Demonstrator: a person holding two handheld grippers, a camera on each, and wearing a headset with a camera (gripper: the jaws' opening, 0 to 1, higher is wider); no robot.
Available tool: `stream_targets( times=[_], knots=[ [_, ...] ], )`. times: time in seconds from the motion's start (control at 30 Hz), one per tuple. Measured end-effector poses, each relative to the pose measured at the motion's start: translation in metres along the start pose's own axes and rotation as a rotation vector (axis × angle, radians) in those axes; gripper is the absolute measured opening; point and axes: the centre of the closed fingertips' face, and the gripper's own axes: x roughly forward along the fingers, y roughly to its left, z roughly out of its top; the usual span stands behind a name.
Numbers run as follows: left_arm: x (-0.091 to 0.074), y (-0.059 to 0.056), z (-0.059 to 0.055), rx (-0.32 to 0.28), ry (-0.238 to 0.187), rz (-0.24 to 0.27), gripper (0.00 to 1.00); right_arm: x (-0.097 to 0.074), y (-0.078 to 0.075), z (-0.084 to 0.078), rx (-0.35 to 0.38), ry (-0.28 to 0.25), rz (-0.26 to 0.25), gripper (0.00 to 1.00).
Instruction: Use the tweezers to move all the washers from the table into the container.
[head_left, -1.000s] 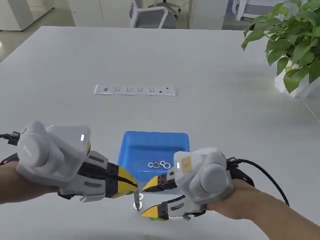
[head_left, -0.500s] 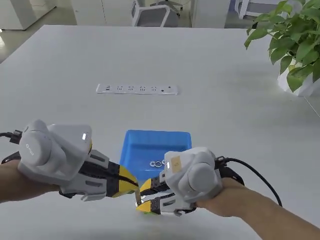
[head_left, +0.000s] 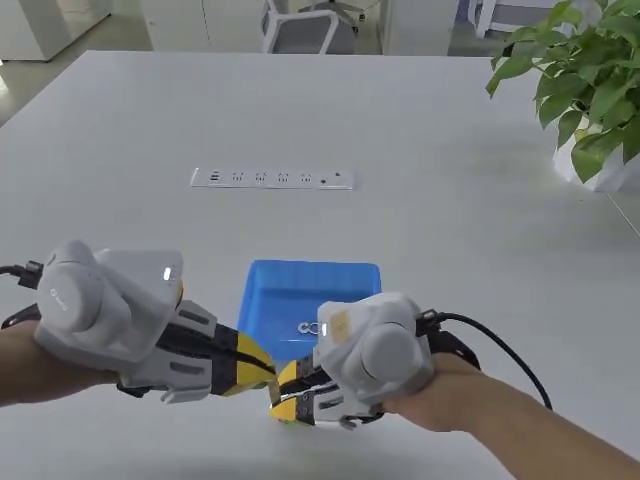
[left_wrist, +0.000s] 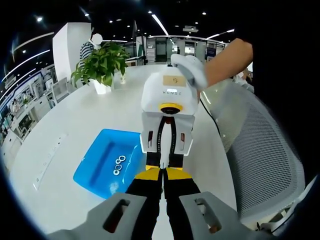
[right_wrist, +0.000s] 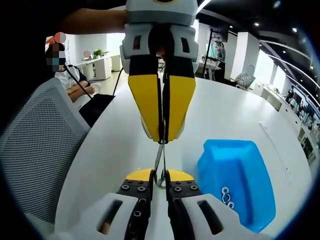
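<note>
In the head view my left gripper (head_left: 266, 371) comes in from the left, its yellow jaws shut on the thin metal tweezers (right_wrist: 160, 150). My right gripper (head_left: 286, 402) faces it from the right, jaw tips against jaw tips, shut on the tweezers' lower end. The tweezers' tip is hidden between those jaws. The blue container (head_left: 300, 285) sits just behind both grippers with three washers (head_left: 308, 328) on its floor. In the left gripper view, the container (left_wrist: 95, 167) lies to the left of my jaws (left_wrist: 162, 174).
A white power strip (head_left: 272, 179) lies farther back on the white table. A potted plant (head_left: 575, 90) stands at the far right. A mesh office chair (left_wrist: 260, 165) is close to the table's near edge, and a person (right_wrist: 75, 87) sits beyond it.
My right gripper has moved left and gone from open to shut on the tweezers held by the left gripper. The washer seen on the table under the tweezers is now covered.
</note>
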Motion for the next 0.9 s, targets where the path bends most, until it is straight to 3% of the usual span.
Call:
stream_targets(
  times=[0.9],
  knots=[
    [0.0017,-0.0029,-0.0017,-0.008,0.009,0.003,0.05,0.0004,0.0010,-0.0023,0.014,0.003,-0.010,0.08]
  ],
)
